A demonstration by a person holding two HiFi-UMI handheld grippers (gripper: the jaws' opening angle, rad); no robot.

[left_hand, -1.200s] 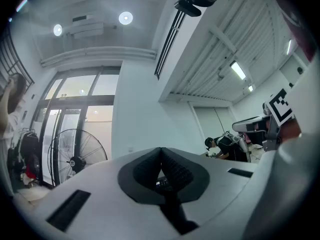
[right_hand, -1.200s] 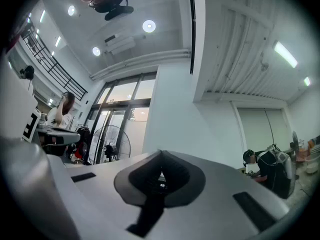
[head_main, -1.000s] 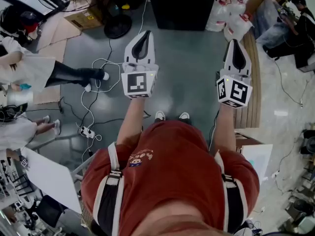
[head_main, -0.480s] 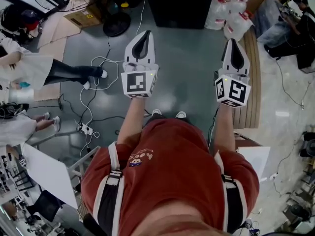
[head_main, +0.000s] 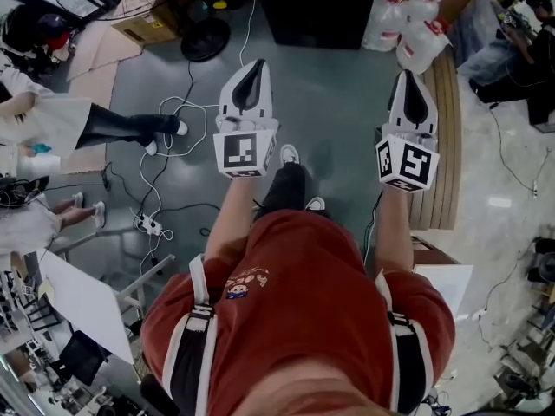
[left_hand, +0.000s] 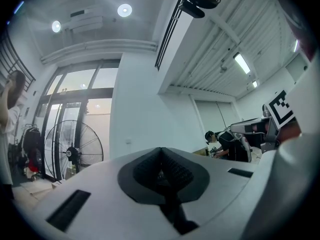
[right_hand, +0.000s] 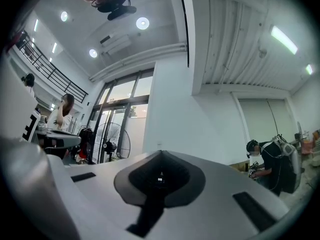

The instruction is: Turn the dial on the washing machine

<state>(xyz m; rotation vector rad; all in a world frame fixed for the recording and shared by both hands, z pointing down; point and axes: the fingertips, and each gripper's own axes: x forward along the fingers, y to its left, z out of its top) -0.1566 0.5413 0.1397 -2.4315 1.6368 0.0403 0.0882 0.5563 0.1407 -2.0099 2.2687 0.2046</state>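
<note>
Holding both tools out over the floor (head_main: 338, 111), I judge the task not begun: left gripper (head_main: 251, 66) and right gripper (head_main: 409, 78) are each pressed together on nothing. No dial shows anywhere; a dark cabinet (head_main: 316, 7) ahead in the head view may be the washing machine, I cannot tell. Gripper views show only ceiling (left_hand: 100, 34), windows (left_hand: 75, 81), a fan (left_hand: 73, 151).

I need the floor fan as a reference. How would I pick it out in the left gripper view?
Start at the tall glass doors on the left side of the left gripper view. The fan stands in front of them, low down near the floor. It is the only round black wire cage with a dark hub at its centre, unlike the shapeless dark clutter to its left.
</note>
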